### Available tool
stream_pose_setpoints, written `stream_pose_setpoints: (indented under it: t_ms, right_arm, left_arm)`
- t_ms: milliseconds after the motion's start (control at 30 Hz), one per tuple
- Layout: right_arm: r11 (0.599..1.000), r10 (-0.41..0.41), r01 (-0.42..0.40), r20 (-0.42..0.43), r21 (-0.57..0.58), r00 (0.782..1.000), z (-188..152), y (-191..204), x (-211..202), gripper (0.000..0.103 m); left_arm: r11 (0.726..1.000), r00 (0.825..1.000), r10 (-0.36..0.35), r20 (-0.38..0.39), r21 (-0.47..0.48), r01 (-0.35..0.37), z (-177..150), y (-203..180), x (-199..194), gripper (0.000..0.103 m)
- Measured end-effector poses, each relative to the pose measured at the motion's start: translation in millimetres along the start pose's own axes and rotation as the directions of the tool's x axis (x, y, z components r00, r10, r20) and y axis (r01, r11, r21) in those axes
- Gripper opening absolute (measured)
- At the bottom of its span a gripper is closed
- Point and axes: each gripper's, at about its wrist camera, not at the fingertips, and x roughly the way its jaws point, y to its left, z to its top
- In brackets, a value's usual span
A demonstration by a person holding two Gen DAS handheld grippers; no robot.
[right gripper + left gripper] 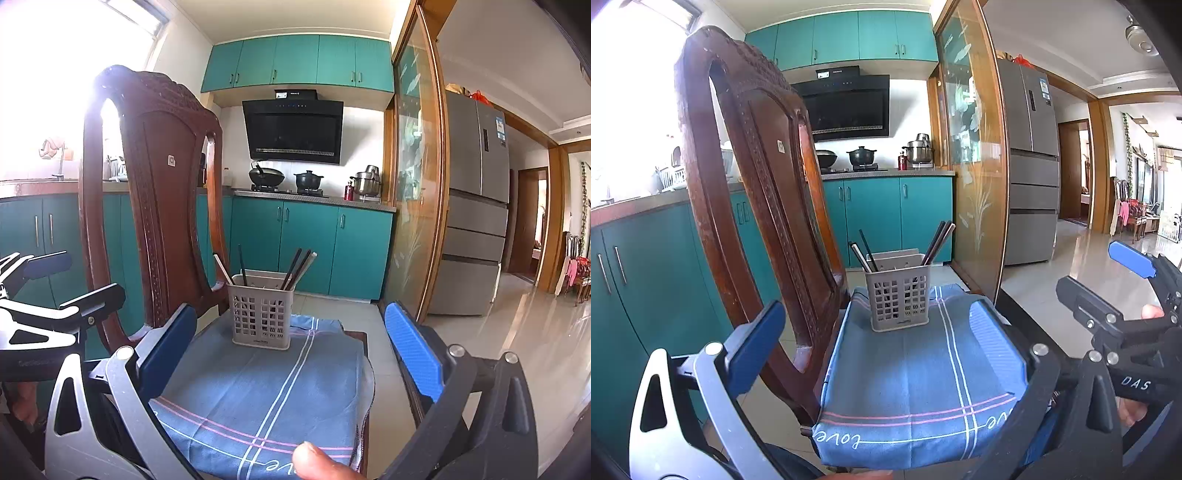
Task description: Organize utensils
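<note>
Left wrist view looks along my left hand-held gripper, whose two blue pads stand wide apart with nothing between them but the blue cloth below. That cloth, striped in white and pink with the word "love" along its near edge, is draped over a small dark stool. On the far part of the cloth stands the grey lattice utensil holder, upright, with several dark chopsticks leaning out toward its right side and a few more leaning left. Just beside the stool on the left rises a carved wooden chair, its back turned to me. Off to the right of this view I see my right hand-held gripper, held by my fingers. From the right wrist view, that right hand-held gripper is also spread open and empty, hanging over the near half of the cloth with the utensil holder ahead of it, well apart from both pads. My left hand-held gripper shows at the left edge there. Behind everything runs the teal kitchen counter with pots on the stove.
</note>
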Motion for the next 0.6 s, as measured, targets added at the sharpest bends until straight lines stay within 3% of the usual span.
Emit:
stream_pose_setpoints:
  t_ms: [433, 533, 600]
  right_arm:
    - [1.000, -0.007, 0.008, -0.030, 0.005, 1.000, -7, -4, 17, 0.100]
    - [0.998, -0.054, 0.055, -0.077, 0.013, 0.996, -16, -13, 36, 0.100]
    - [0.993, -0.109, 0.115, -0.156, 0.035, 0.982, -24, -28, 63, 0.100]
  left_arm:
    - [1.000, 1.000, -0.009, -0.022, -0.016, 0.009, -4, 5, 13, 0.099]
    - [0.998, 0.995, -0.046, -0.088, -0.043, 0.042, -11, 5, 34, 0.099]
    - [0.995, 0.984, -0.076, -0.162, -0.075, 0.064, -18, 7, 59, 0.099]
